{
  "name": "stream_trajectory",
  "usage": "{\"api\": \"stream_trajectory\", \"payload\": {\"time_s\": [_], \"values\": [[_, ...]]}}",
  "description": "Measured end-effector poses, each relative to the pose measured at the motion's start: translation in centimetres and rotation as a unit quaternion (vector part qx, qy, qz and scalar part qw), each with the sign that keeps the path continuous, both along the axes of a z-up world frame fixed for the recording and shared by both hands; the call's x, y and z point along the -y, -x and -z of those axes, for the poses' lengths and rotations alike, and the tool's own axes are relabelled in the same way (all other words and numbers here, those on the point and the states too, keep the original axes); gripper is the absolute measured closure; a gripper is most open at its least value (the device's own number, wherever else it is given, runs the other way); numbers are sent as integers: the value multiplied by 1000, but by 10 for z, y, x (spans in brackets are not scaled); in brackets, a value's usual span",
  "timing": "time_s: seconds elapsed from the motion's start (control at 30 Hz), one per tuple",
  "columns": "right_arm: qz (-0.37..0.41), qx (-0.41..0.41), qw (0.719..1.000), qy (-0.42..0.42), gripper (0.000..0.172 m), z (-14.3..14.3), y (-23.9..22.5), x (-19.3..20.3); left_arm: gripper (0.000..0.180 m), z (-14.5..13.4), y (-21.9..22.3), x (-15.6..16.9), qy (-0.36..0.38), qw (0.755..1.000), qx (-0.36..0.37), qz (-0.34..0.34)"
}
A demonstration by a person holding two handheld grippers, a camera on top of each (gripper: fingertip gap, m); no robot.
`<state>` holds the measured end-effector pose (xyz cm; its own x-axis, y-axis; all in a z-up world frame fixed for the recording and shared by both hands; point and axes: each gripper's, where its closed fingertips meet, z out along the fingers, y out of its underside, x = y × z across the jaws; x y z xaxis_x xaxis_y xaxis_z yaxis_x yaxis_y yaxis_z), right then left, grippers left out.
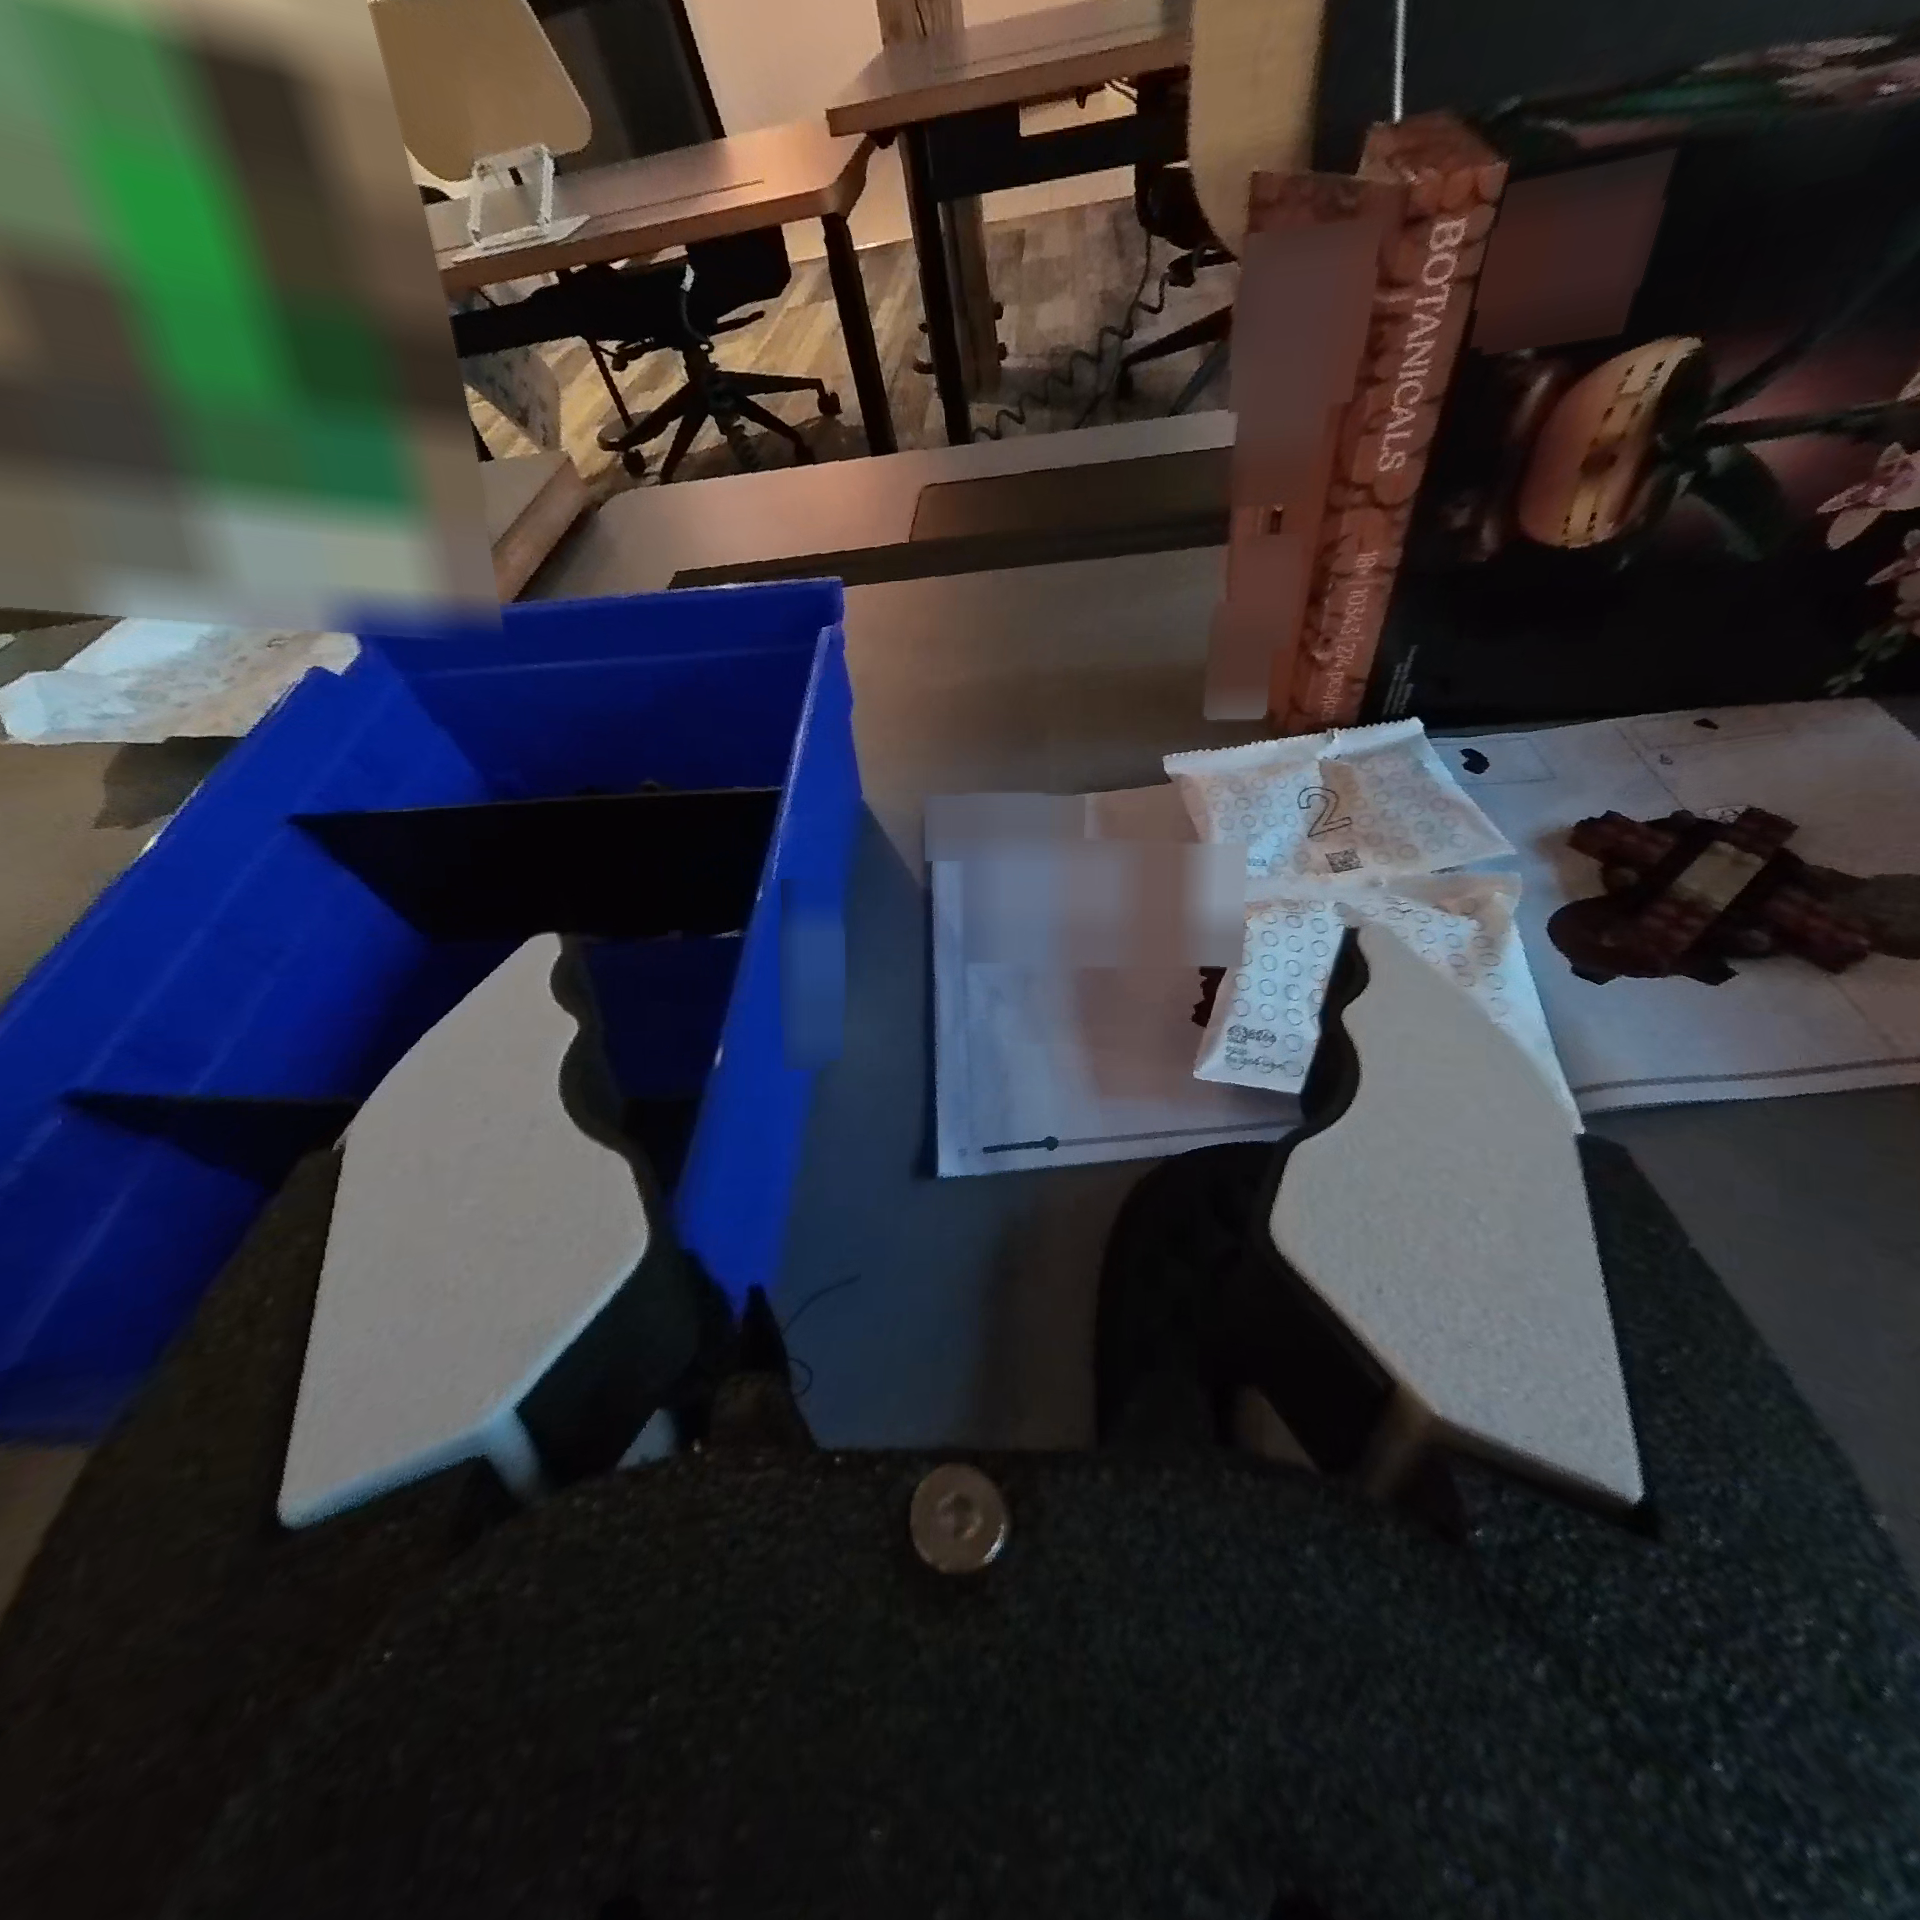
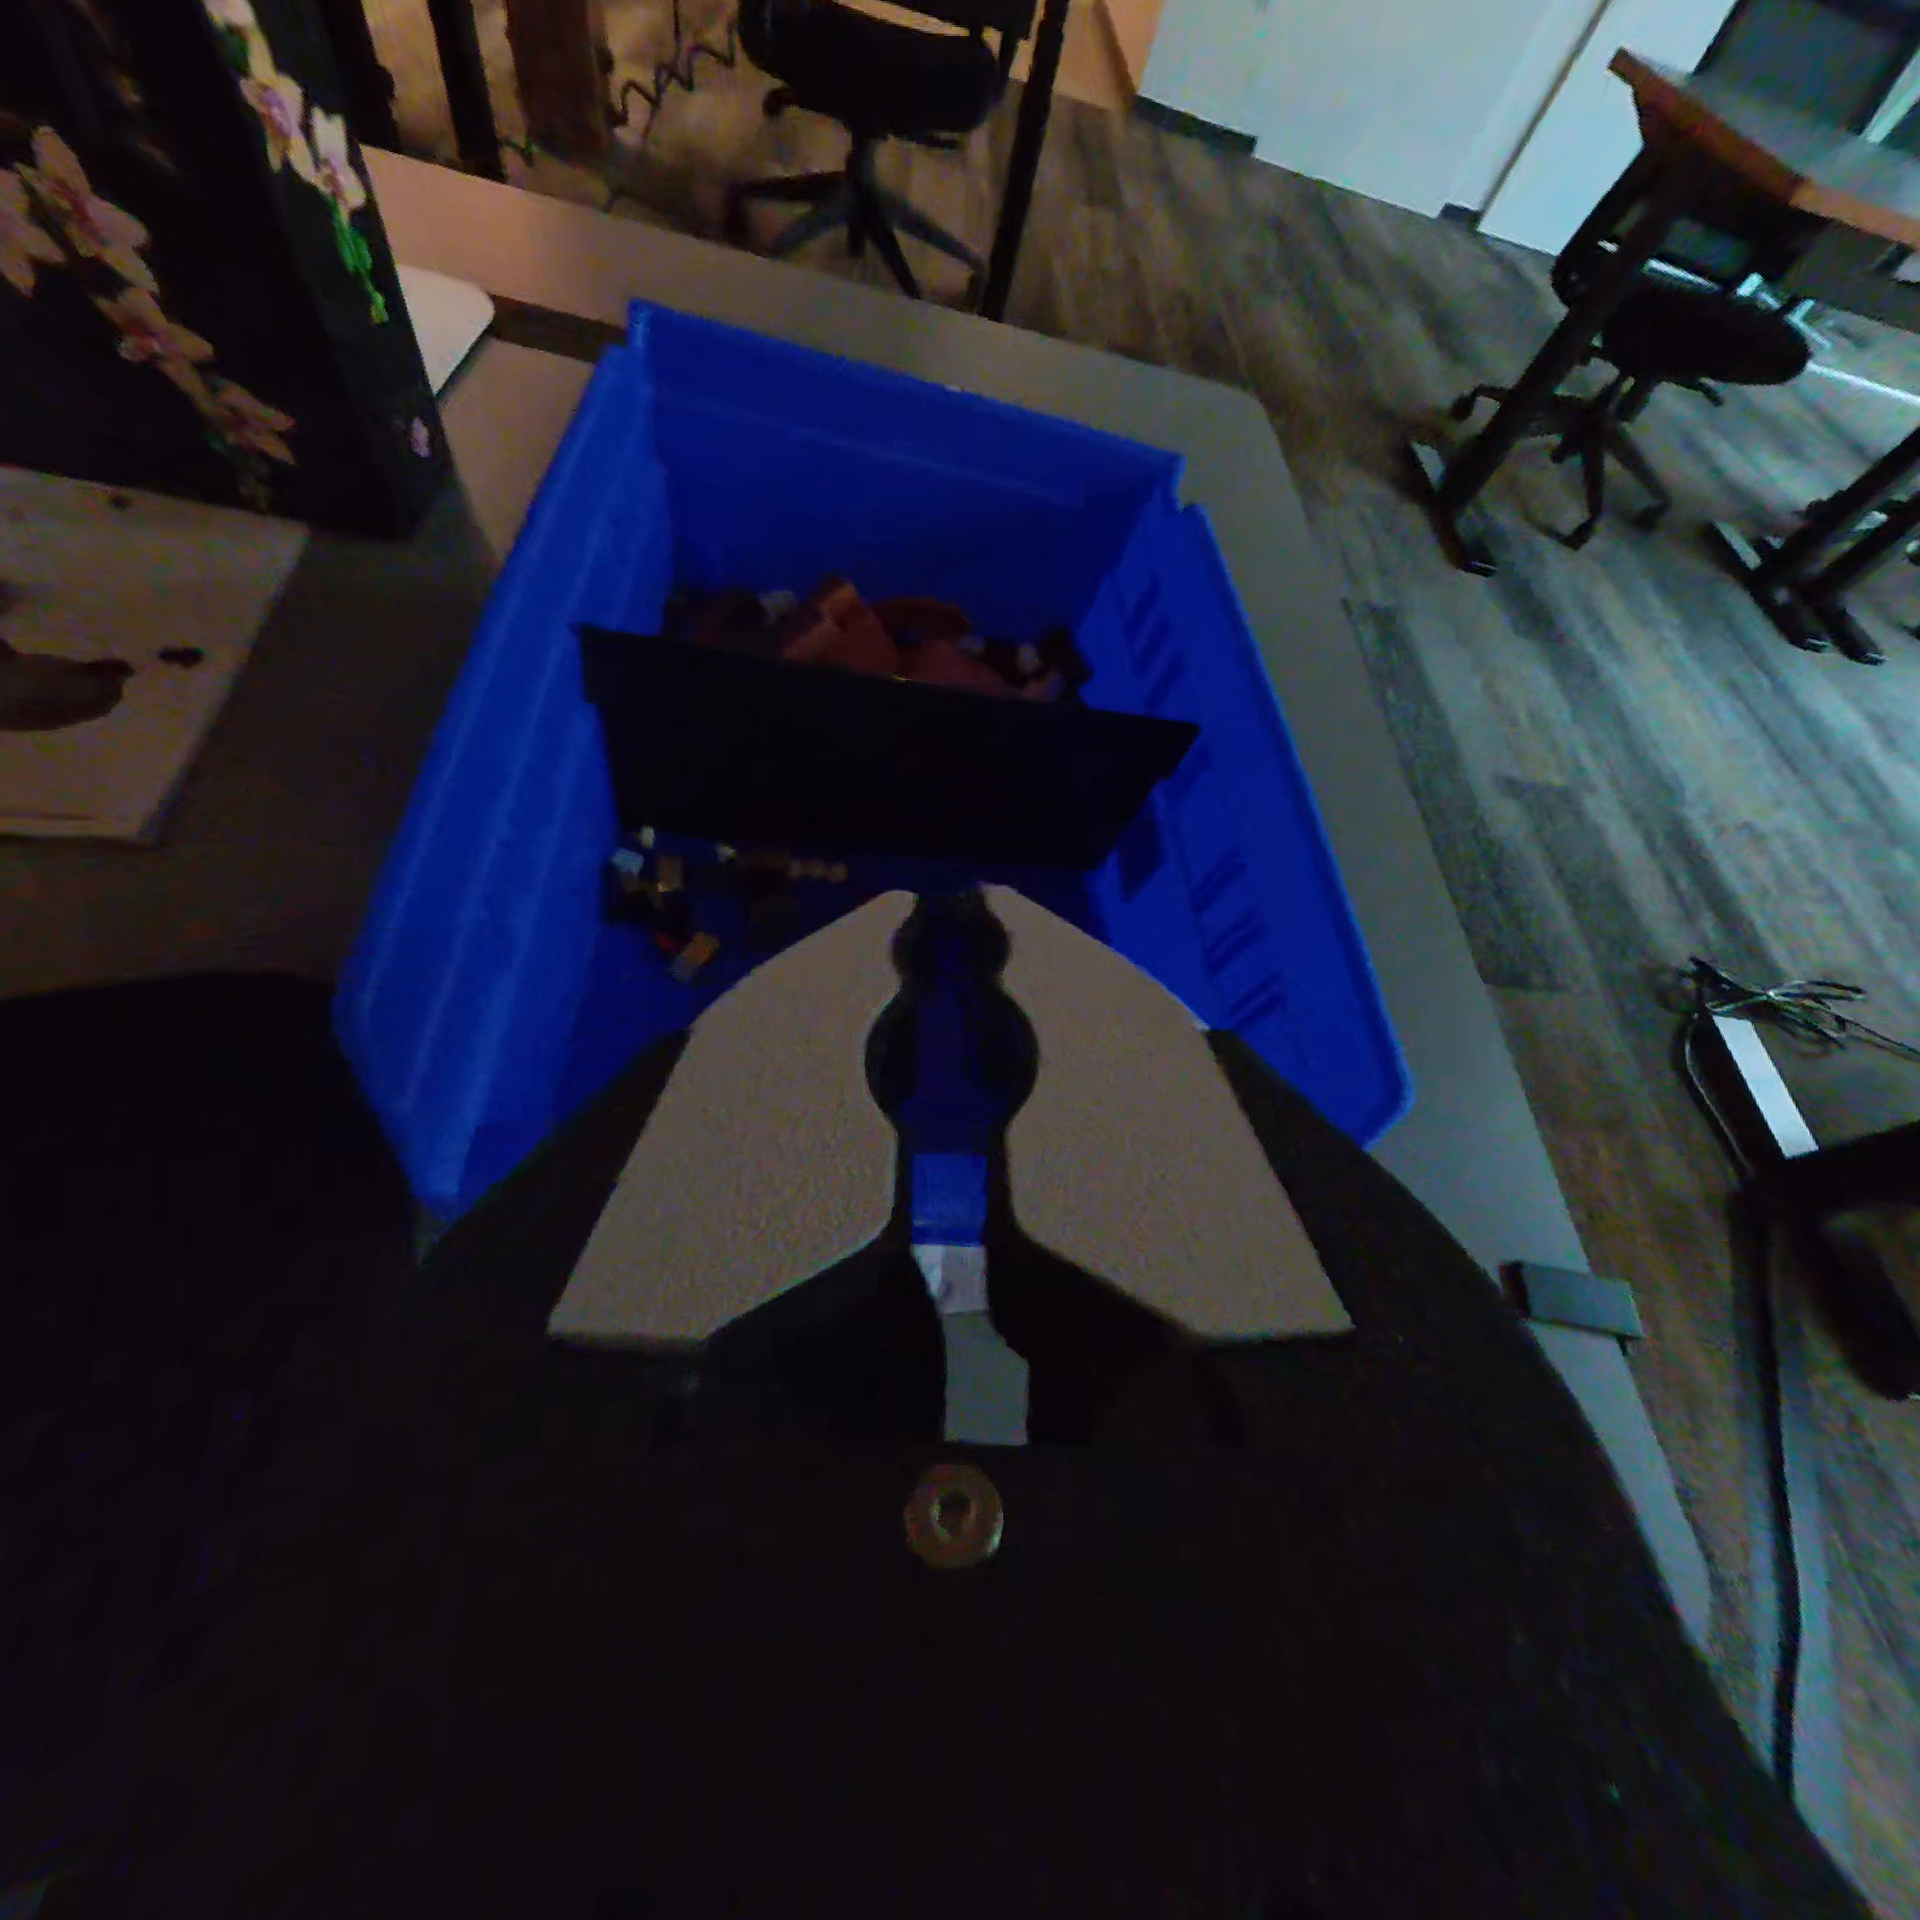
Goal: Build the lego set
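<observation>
— What's under you, starting close in?

— A grey table (image 1: pixel 1039 1299). On my left side a blue bin (image 1: pixel 769 987) stands on it, split by black dividers (image 1: pixel 540 862). Just right of the bin lies an open white booklet (image 1: pixel 1039 1091) with white paper bags (image 1: pixel 1320 821) piled on it. Behind them a tall dark box (image 1: pixel 1662 416) with flower pictures stands upright. Past the table edge there are wooden desks (image 1: pixel 665 197), black office chairs (image 1: pixel 717 312) and a wood-look floor (image 2: pixel 1558 831).

— And your left gripper?

— My left gripper (image 1: pixel 951 945) is spread wide with nothing between the fingers. The left finger (image 1: pixel 468 1195) hangs over the bin's near compartment; the right finger (image 1: pixel 1455 1195) sits over the booklet, its tip in front of the nearest bag. I cannot tell if it touches.

— The right one?

— My right gripper (image 2: pixel 948 899) is clenched, tips nearly meeting, above the bin's (image 2: pixel 468 831) middle compartment, just in front of a divider (image 2: pixel 883 779). Whether a piece is pinched at the tips I cannot tell. Small dark pieces (image 2: pixel 675 894) lie on the bin floor to its left, and reddish-brown pieces (image 2: pixel 883 623) fill the compartment beyond the divider.
</observation>
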<state>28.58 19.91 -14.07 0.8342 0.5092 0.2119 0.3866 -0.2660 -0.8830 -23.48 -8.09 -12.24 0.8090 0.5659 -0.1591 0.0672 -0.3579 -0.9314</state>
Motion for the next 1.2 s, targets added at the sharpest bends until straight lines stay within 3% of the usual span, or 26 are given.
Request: {"api": "stream_trajectory", "payload": {"time_s": [0.03, 0.07, 0.1, 0.17, 0.3, 0.57, 0.67, 0.7, 0.73, 0.8, 0.83, 1.0, 1.03, 1.1, 1.13, 1.2], "values": [[5, 1, 1000, 7, 134, 1, 0, 0, 50, 0, 1, 1, -1, 1000, 1, -1], [18, 9, 1000, 18, 89, 4, -1, -2, 50, 0, 1, 1, -2, 1000, 3, 0], [34, 24, 999, 30, 65, 7, -4, -3, 50, 1, 1, 2, -2, 1000, 6, 0], [49, 27, 998, 31, 41, 7, -5, -5, 50, 2, 0, 3, 0, 1000, 10, 2], [39, -21, 999, 19, 37, -2, 5, -2, 50, 0, -1, 9, -1, 1000, 4, 3], [54, -19, 998, 1, 43, -13, 9, -3, 41, -14, 22, 49, 6, 1000, -9, -18], [53, -11, 999, 2, 45, -15, 13, -4, 54, -21, 43, 73, 8, 999, -18, -40], [53, -8, 999, 1, 45, -16, 15, -3, 66, -22, 48, 80, 8, 999, -16, -37], [54, -4, 999, 2, 46, -17, 16, -3, 91, -22, 50, 83, 11, 1000, -12, -22], [59, 2, 998, 1, 48, -18, 17, -3, 180, -24, 48, 83, 11, 999, -6, 35], [61, 5, 998, 0, 49, -19, 18, -2, 180, -22, 49, 83, 15, 999, 5, 52], [81, 15, 997, 2, 51, -23, 17, -1, 174, 2, 79, 89, 83, 994, 48, 42], [87, 16, 996, 1, 52, -24, 16, -1, 152, 5, 86, 89, 81, 994, 59, 35], [99, 14, 995, -2, 52, -28, 14, -2, 86, 13, 97, 88, 93, 992, 85, 20], [102, 12, 995, -2, 53, -30, 14, -3, 68, 17, 102, 89, 104, 990, 94, 12], [108, 13, 994, -1, 54, -32, 14, -5, 52, 20, 110, 87, 115, 989, 91, 4]]}}
